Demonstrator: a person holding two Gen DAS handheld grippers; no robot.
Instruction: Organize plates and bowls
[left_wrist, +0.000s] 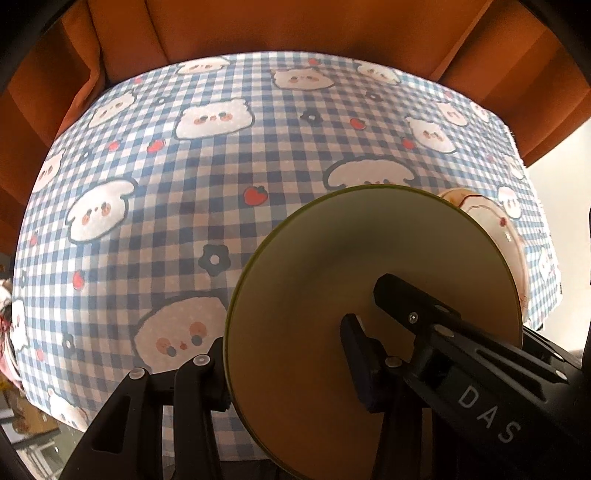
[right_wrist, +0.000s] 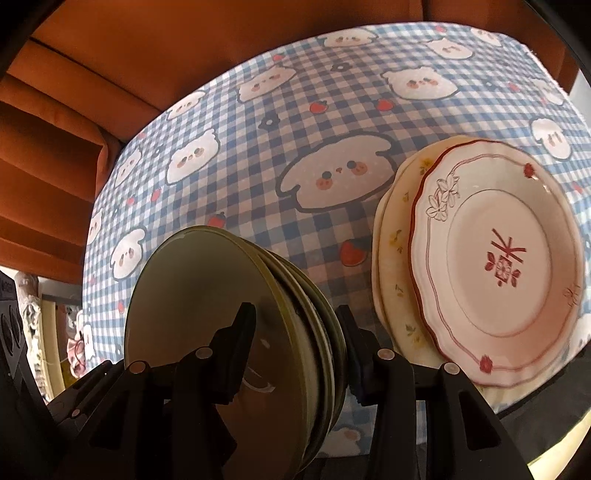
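Covering the table, a checked cloth meets orange curtains.

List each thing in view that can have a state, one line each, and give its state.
left gripper: shut on olive plate
olive plate: held on edge, off the tablecloth
right gripper: shut on olive plate stack
olive plate stack: held on edge
red-rimmed plate: resting on cream floral plate
cream floral plate: lying on checked tablecloth
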